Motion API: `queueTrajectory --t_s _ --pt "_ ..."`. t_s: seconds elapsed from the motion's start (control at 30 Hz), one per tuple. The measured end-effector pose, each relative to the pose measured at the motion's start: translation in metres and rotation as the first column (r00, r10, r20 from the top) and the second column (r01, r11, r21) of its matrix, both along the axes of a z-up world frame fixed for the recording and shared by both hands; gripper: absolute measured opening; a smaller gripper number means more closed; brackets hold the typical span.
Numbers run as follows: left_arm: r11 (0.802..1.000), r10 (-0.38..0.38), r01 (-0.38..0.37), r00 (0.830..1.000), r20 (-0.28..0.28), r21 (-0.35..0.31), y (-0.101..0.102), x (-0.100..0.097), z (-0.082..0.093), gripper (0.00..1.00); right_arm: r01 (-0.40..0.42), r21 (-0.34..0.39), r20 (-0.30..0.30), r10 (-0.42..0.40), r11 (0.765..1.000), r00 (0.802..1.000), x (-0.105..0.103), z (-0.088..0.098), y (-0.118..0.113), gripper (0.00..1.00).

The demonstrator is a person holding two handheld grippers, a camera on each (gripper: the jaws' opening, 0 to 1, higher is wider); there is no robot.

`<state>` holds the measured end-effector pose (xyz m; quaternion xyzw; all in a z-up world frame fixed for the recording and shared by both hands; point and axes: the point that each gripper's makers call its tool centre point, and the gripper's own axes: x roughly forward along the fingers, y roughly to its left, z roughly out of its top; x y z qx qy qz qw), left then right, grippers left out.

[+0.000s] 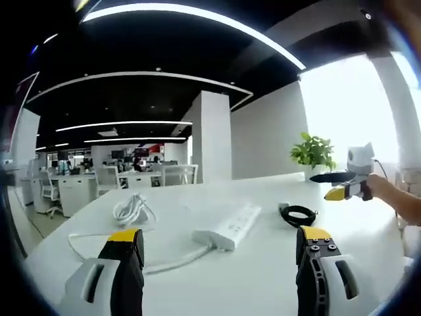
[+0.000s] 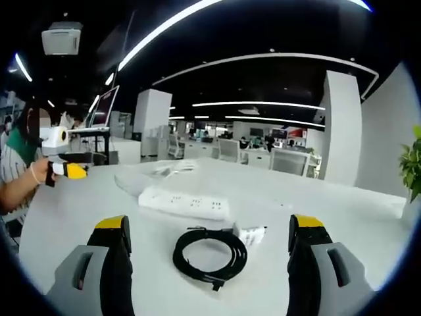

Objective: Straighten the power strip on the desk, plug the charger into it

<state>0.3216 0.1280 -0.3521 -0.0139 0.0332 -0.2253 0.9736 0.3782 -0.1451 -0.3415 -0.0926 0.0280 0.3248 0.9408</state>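
White power strip [image 1: 228, 226] ahead, between wide-open, empty left tool [image 1: 220, 253] jaws.

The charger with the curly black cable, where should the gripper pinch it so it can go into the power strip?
Probably pinch the white charger block across its sides, coming from above with the right gripper, which is open. It lies flat on the desk beside its coiled black cable, so avoid the loose coil. The power strip lies just beyond.
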Motion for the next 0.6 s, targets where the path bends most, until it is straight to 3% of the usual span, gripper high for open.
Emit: queueTrajectory --t_s 0.6 --pt "1.000 -0.004 0.005 0.999 -0.035 0.011 -0.011 0.030 -0.009 0.99 0.008 -0.064 0.019 -0.006 0.998 1.000 0.030 0.005 -0.005 0.99"
